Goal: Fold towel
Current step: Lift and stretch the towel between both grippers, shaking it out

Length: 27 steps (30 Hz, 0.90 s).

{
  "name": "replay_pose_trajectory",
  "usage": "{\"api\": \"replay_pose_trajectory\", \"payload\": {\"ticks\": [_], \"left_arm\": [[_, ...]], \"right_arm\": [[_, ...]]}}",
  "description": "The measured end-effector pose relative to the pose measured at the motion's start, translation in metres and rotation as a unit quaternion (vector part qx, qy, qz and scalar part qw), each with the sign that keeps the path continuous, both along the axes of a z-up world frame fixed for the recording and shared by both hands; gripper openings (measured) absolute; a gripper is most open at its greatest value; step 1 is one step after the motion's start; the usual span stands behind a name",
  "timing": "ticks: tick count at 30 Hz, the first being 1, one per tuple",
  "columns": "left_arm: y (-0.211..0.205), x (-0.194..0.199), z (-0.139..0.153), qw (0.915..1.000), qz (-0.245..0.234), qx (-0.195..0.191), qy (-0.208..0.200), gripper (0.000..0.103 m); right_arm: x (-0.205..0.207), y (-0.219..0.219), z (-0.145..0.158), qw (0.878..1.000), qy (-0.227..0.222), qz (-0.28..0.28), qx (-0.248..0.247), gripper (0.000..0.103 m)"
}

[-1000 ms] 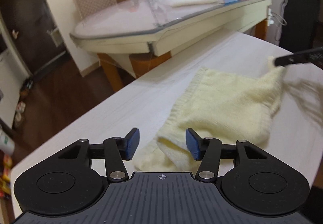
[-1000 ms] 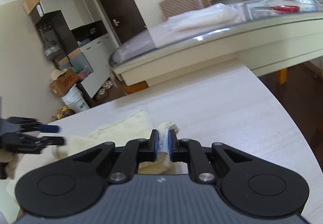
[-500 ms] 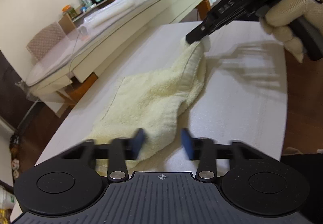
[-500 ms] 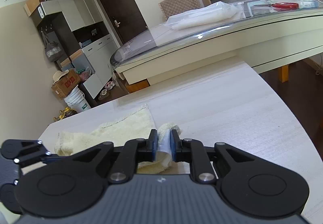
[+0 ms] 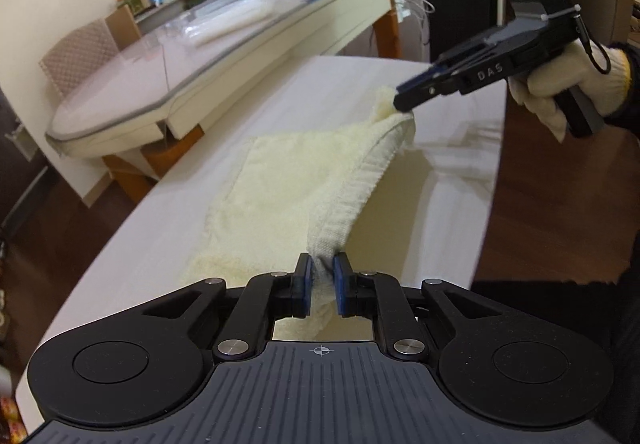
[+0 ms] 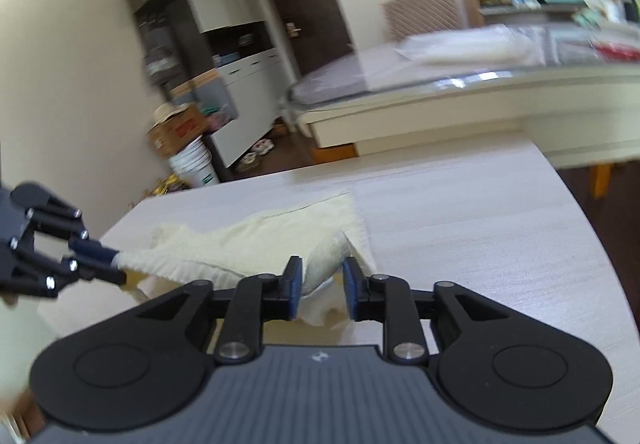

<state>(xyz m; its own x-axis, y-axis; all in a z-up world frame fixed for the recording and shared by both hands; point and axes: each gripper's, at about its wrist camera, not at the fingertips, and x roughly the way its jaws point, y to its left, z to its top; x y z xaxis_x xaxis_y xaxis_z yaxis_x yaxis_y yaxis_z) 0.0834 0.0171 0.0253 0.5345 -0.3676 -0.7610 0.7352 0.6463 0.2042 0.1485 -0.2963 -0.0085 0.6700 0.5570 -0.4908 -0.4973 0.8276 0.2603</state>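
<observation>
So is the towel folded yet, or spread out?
Not folded: the towel lies mostly flat on the table, with one edge lifted between the left gripper and the right gripper.

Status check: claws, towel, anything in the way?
Left claw shut on towel corner. Right claw parted around opposite corner, grip unclear. Towel's near edge lifted off table. Nothing in the way.

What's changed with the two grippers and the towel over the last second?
The left gripper, open a second ago, has closed on the near corner of the towel. The right gripper has parted its jaws wider, with the other corner still between them. The towel remains spread on the table.
</observation>
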Motion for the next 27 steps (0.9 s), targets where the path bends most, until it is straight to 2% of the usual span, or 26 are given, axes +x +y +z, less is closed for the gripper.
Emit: {"api": "replay_pose_trajectory", "payload": {"ticks": [2,6,12,14,19,22,24,26,27], "left_arm": [[0.004,-0.005,-0.004,0.9999,0.007,-0.004,0.010,0.012],[0.010,0.001,-0.001,0.9992,0.024,-0.028,0.017,0.012],[0.008,0.019,0.016,0.9972,0.028,-0.067,0.018,0.012],[0.009,0.023,0.023,0.9962,0.028,-0.080,0.022,0.012],[0.018,0.029,0.039,0.9912,0.037,-0.122,0.036,0.012],[0.024,0.025,0.040,0.9908,0.038,-0.124,0.040,0.012],[0.022,0.016,0.034,0.9924,0.030,-0.110,0.047,0.012],[0.021,0.007,0.027,0.9937,0.022,-0.096,0.053,0.013],[0.021,0.003,0.024,0.9942,0.018,-0.090,0.057,0.013]], "right_arm": [[-0.010,0.002,0.002,0.999,-0.017,0.016,-0.029,0.046],[-0.040,0.016,0.003,0.989,-0.064,0.067,-0.115,0.049],[-0.075,0.052,0.004,0.973,-0.125,0.116,-0.158,0.050],[-0.078,0.067,0.000,0.968,-0.138,0.120,-0.172,0.055],[-0.071,0.099,-0.015,0.957,-0.156,0.107,-0.221,0.056],[-0.064,0.107,-0.023,0.948,-0.171,0.084,-0.256,0.050],[-0.062,0.105,-0.025,0.937,-0.186,0.072,-0.288,0.040],[-0.065,0.099,-0.025,0.929,-0.191,0.078,-0.307,0.019],[-0.068,0.095,-0.025,0.926,-0.191,0.088,-0.314,0.012]]}}
